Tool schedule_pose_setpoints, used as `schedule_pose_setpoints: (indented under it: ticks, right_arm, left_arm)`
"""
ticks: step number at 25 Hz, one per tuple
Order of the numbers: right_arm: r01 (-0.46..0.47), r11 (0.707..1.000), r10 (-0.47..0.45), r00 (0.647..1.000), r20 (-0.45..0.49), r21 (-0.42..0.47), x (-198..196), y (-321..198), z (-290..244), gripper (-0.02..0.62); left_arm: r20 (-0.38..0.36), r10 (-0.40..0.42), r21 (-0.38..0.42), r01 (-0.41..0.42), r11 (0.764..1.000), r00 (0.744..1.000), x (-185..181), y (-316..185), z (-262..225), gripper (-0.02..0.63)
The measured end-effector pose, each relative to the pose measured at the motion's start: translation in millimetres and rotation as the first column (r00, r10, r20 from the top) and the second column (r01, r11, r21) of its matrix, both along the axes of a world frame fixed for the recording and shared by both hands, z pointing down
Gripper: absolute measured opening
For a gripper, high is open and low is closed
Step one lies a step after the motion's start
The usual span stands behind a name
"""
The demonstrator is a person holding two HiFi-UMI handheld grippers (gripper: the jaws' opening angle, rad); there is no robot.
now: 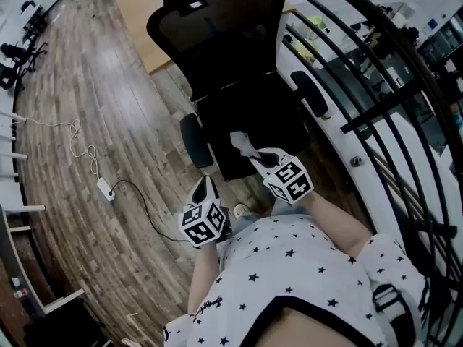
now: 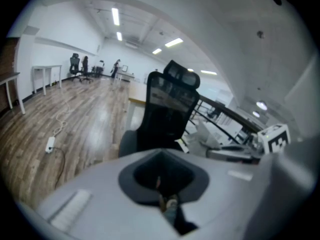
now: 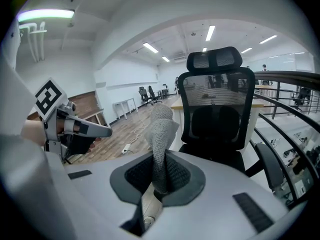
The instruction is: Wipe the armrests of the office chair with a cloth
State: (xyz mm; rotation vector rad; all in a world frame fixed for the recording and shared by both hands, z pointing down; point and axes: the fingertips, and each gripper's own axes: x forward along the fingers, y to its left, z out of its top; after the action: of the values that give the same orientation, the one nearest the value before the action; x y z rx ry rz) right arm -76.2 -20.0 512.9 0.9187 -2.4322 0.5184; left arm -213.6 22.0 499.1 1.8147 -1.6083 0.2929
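Note:
A black office chair (image 1: 239, 85) stands just ahead of me, facing me. Its left armrest (image 1: 195, 140) and right armrest (image 1: 309, 92) are dark padded bars. My right gripper (image 1: 255, 159) is shut on a grey cloth (image 1: 241, 144), held over the seat's front edge. In the right gripper view the cloth (image 3: 161, 139) sticks up from the jaws, with the chair (image 3: 220, 114) behind it and the right armrest (image 3: 270, 166) to the right. My left gripper (image 1: 205, 186) hangs just below the left armrest, jaws shut with nothing in them. In the left gripper view the chair (image 2: 167, 111) is ahead.
A black railing (image 1: 376, 114) runs close along the chair's right side. A power strip (image 1: 106, 189) with its cable lies on the wood floor to the left. A wooden desk (image 1: 137, 13) stands behind the chair. More chairs and tables are far off.

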Motion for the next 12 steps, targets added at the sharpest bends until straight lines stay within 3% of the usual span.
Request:
schedule_pose_setpoints:
  ticks: [6,12]
  right_arm:
    - [0.018,1.000,-0.018,1.000,0.018,0.007,45.9,-27.4,-9.6,0.037]
    - [0.011,1.000,-0.011,0.999,0.036,0.021,88.2,-56.6,-18.2,0.037]
  left_arm:
    - [-0.013,-0.048,-0.005,0.048,0.999,0.999,39.6,-20.6,-2.9,0.002]
    - [-0.007,-0.036,-0.004,0.036,0.999,0.999,85.9,-49.2,-6.1,0.002]
